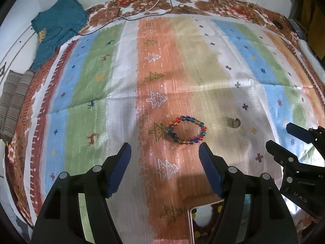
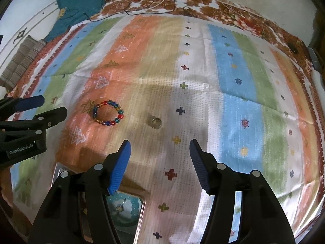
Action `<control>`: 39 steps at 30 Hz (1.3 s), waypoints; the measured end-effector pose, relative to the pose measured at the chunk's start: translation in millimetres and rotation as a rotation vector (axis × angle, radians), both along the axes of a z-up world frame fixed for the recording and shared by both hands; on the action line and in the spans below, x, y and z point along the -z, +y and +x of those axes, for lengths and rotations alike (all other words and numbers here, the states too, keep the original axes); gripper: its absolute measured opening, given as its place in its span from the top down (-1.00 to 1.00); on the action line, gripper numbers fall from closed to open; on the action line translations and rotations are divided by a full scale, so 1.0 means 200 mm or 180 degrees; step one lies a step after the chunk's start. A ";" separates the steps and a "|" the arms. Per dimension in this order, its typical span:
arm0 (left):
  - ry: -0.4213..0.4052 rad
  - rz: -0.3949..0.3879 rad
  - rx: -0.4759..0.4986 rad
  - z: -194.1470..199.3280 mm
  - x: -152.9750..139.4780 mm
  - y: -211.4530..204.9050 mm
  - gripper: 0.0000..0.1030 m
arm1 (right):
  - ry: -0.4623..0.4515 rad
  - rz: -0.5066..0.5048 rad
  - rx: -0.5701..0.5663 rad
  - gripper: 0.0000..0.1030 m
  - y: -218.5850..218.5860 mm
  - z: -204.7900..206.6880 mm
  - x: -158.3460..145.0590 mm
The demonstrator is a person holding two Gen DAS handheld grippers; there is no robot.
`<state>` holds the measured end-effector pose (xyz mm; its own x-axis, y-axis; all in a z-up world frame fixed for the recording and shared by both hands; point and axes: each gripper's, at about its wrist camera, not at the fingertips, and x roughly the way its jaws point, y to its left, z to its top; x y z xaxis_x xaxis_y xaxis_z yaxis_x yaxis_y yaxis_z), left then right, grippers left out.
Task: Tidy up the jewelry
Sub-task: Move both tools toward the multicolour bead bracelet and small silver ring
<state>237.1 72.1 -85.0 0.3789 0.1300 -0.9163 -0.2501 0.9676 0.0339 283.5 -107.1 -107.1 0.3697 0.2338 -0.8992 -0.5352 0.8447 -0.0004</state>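
Observation:
A beaded bracelet [image 1: 187, 130] of red, blue and green beads lies flat on the striped cloth, just ahead of my open, empty left gripper [image 1: 165, 152]. A small metal ring [image 1: 234, 122] lies to its right. In the right wrist view the ring [image 2: 156, 122] lies ahead of my open, empty right gripper [image 2: 160, 148], and the bracelet [image 2: 108, 112] is to its left. A metal-rimmed jewelry box [image 1: 200, 221] sits below the left gripper, with beads inside; it also shows in the right wrist view [image 2: 130, 209].
The striped cloth [image 1: 101, 93] covers a bed. A teal garment [image 1: 59, 24] and cables [image 1: 154, 2] lie at the far edge. A folded striped fabric [image 1: 14, 101] lies at the left. The right gripper [image 1: 298, 152] shows at the left view's right side.

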 end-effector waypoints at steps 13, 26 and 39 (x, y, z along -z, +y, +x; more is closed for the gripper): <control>0.0170 0.0041 0.0070 0.11 0.11 0.02 -0.34 | 0.0113 -0.0144 -0.0012 -0.16 0.07 0.09 0.11; 0.0391 0.0028 0.0129 0.21 0.25 0.05 -0.33 | 0.0219 -0.0327 -0.0046 -0.16 0.14 0.16 0.24; 0.0505 0.0015 0.0174 0.28 0.35 0.06 -0.23 | 0.0319 -0.0382 -0.0022 -0.16 0.19 0.25 0.34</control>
<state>293.1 84.6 -154.6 0.2360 0.1175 -0.9646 -0.1884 0.9794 0.0732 332.8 -69.4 -175.1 0.2754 0.1247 -0.9532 -0.5436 0.8380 -0.0474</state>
